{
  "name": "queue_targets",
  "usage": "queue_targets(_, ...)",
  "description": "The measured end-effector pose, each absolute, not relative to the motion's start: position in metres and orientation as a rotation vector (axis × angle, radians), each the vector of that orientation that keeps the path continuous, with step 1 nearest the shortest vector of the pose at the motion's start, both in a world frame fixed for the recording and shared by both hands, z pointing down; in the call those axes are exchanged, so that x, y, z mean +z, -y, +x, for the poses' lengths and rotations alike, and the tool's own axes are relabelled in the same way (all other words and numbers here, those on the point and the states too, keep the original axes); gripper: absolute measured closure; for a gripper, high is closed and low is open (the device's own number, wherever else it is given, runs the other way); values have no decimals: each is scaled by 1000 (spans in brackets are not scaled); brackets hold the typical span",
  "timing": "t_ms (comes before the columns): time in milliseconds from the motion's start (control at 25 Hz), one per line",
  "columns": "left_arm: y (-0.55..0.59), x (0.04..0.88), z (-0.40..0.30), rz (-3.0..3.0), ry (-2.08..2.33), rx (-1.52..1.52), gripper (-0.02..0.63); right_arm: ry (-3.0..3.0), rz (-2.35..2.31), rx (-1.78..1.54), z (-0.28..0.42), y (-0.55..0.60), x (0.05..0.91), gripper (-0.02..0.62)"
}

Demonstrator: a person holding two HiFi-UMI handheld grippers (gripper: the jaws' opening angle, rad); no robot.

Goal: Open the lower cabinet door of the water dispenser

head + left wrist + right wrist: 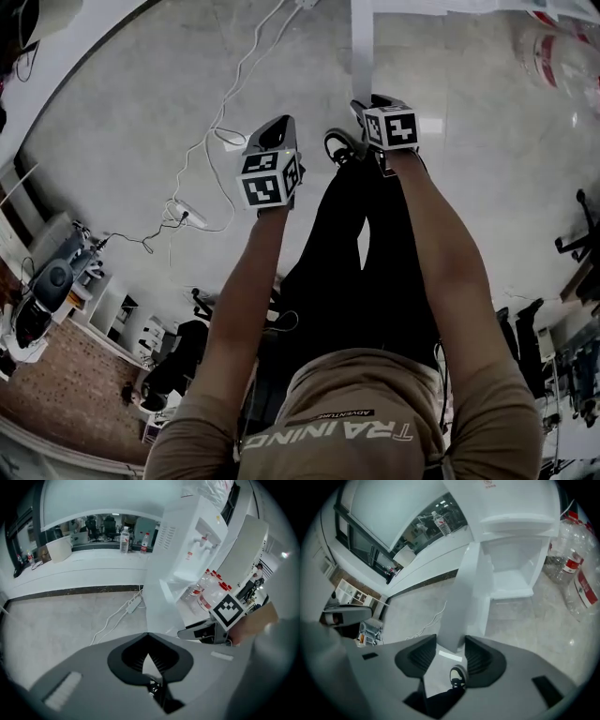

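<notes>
Since the door [461, 602] already stands swung wide from the dispenser [520, 508], baring its empty cabinet [511, 569], the right gripper [450, 641] hovers with jaws wide apart, sighted along the door's edge and apparently gripping nothing. The left gripper [148, 637], tips together and empty, looks unneeded.

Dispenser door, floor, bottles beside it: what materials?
Door: white, smooth, low sheen; moulded plastic or painted sheet metal, can't tell which.
Floor: pale polished stone or tile; faint mottling and glare spots.
Bottles: clear plastic; see-through ribbed walls, red labels.
</notes>
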State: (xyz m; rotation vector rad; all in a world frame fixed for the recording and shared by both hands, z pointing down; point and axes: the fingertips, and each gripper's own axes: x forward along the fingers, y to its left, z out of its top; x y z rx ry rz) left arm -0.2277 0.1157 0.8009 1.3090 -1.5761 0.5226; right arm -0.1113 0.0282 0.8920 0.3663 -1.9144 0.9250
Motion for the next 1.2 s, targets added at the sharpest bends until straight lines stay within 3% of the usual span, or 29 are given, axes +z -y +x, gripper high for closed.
queue_targets(320, -133, 809, -266, 1145, 1656, 399, 606, 1854, 171, 832, -158, -54, 892, 423)
queue_targets(640, -150, 807, -296, 1084, 1720, 329, 606, 1887, -4, 733, -218, -66, 893, 464)
queue_targets(1200, -188, 809, -305, 964, 1762, 214, 605, 1893, -144, 641, -292, -64, 897, 471)
